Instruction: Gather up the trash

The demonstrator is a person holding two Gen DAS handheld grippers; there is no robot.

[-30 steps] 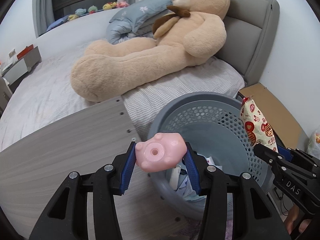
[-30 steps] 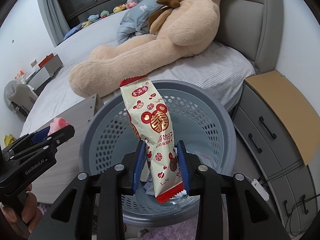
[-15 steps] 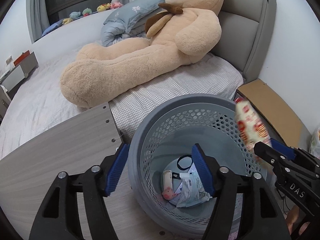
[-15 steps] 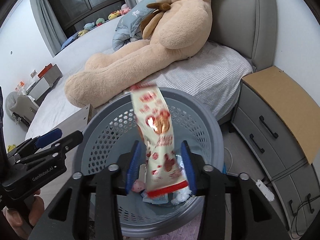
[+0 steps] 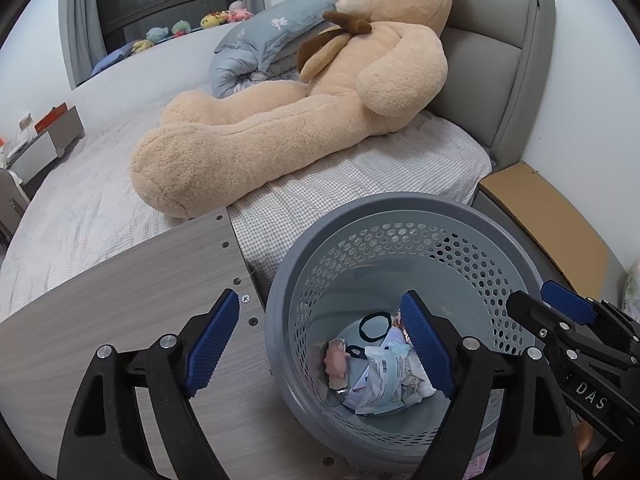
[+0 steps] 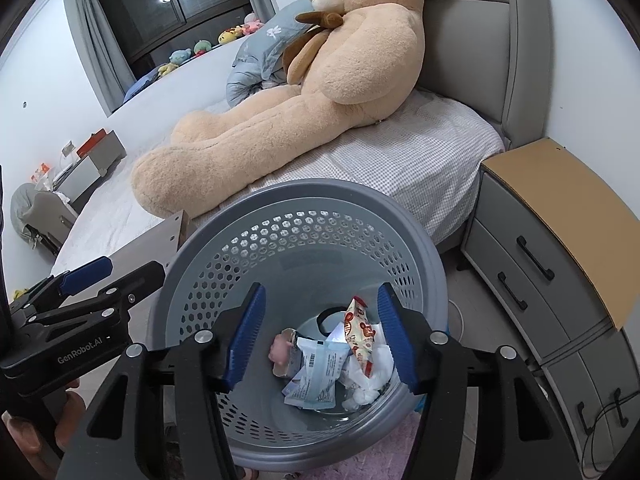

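A grey perforated trash basket (image 5: pixel 400 208) (image 6: pixel 304 192) stands between the bed and a nightstand. At its bottom lie a pink toy (image 5: pixel 335 362) (image 6: pixel 280 350), a red-and-cream snack wrapper (image 6: pixel 358 332), a pale blue packet (image 5: pixel 380 376) (image 6: pixel 316 376), white tissue and a black ring. My left gripper (image 5: pixel 320 340) is open and empty above the basket's left rim. My right gripper (image 6: pixel 320 334) is open and empty above the basket's middle. Each gripper shows at the edge of the other's view.
A wooden board (image 5: pixel 120 312) lies left of the basket against the bed. A big tan teddy bear (image 5: pixel 300 112) lies on the bed. A grey nightstand (image 6: pixel 560 264) with a brown top stands to the right. A pink rug (image 6: pixel 380 456) lies under the basket.
My left gripper opened and the pink toy fell into the basket. My right gripper opened and the snack wrapper dropped in after it. Both grippers now hang empty over the basket.
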